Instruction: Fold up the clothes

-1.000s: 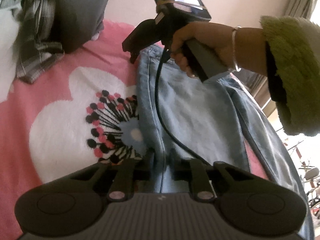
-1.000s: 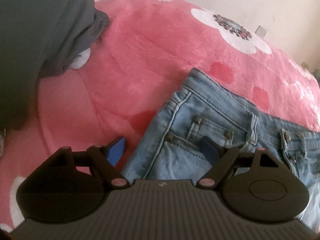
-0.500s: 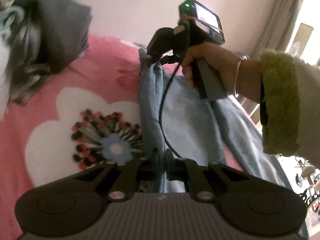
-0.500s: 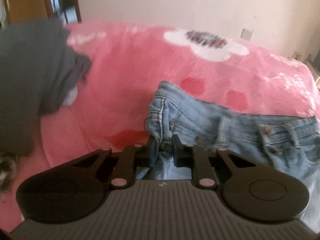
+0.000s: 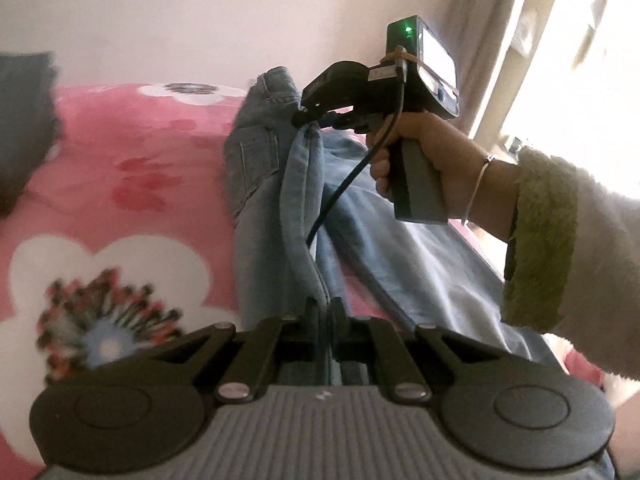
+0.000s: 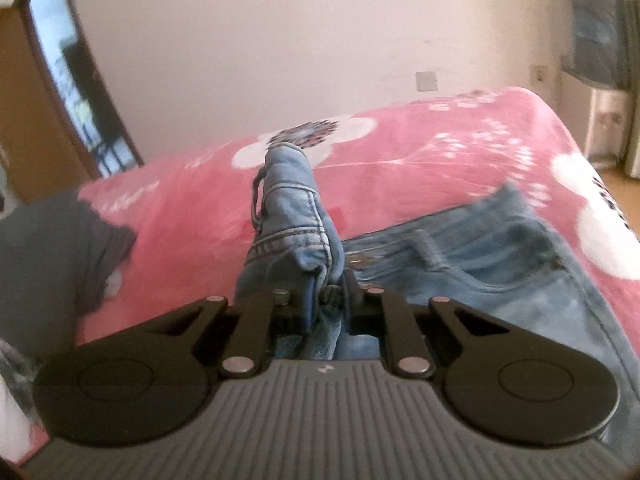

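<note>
Light blue jeans (image 5: 260,208) are lifted off a pink flowered blanket (image 5: 120,184). My left gripper (image 5: 327,308) is shut on the lower leg edge of the jeans. In the left wrist view a hand in a green fleece sleeve holds my right gripper (image 5: 310,116), which pinches the waistband corner high above the bed. In the right wrist view my right gripper (image 6: 328,288) is shut on the bunched waistband of the jeans (image 6: 292,216), and the rest of the waist (image 6: 480,248) lies on the blanket (image 6: 420,168) to the right.
A dark grey garment (image 6: 52,248) lies heaped on the bed at the left, also seen as the grey garment (image 5: 24,128) in the left wrist view. A white wall (image 6: 280,40) stands behind the bed; a doorway (image 6: 60,80) is at the far left and a window (image 5: 560,60) at the right.
Both grippers went from open to shut on the jeans, the right on the waistband, the left on the leg edge. Both have risen, lifting that side of the jeans off the blanket.
</note>
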The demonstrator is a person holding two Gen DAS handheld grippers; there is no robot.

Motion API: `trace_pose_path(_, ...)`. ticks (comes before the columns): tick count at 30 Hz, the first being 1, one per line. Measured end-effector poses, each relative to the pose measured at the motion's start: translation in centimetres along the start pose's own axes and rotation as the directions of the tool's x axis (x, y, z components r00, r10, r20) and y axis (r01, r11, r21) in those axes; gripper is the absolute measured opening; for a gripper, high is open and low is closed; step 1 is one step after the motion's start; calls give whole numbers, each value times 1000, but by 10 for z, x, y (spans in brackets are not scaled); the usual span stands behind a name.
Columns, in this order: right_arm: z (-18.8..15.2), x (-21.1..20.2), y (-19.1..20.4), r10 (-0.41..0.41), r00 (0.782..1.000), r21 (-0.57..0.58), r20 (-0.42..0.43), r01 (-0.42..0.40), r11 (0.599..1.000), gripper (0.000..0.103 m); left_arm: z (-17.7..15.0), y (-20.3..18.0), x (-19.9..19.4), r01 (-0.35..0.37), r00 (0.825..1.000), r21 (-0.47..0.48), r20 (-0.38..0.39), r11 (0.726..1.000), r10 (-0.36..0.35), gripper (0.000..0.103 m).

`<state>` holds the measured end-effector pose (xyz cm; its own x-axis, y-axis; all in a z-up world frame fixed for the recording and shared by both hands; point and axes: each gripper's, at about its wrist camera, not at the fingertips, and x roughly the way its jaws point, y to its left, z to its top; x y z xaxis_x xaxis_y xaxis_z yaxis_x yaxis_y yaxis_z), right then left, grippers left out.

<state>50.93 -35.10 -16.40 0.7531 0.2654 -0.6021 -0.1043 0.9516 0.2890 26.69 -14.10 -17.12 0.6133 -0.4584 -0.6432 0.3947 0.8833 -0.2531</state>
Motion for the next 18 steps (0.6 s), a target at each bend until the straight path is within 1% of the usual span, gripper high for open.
trace_pose_path(3, -2, -3, -32, 2, 1000, 64, 15, -3, 998, 11, 6, -10, 14, 21, 999, 47, -51, 999, -19, 6)
trace_pose_path(7, -5, -5, -68, 9, 1000, 130, 29, -13, 991, 11, 1, -18, 19, 28, 996, 92, -82, 995, -21, 6)
trace_pose_path(9, -5, -4, -80, 22, 999, 155, 29, -26, 988, 11, 1, -24, 22, 32, 995, 110, -96, 993, -21, 6)
trace_pose_path(14, 1, -5, -100, 37, 998, 176, 50, -46, 983, 11, 3, -20, 25, 39, 994, 152, -105, 988, -23, 6)
trace_pose_path(18, 7, -6, -116, 35, 998, 195, 56, -46, 980, 11, 3, -15, 23, 59, 993, 156, -110, 986, -42, 6)
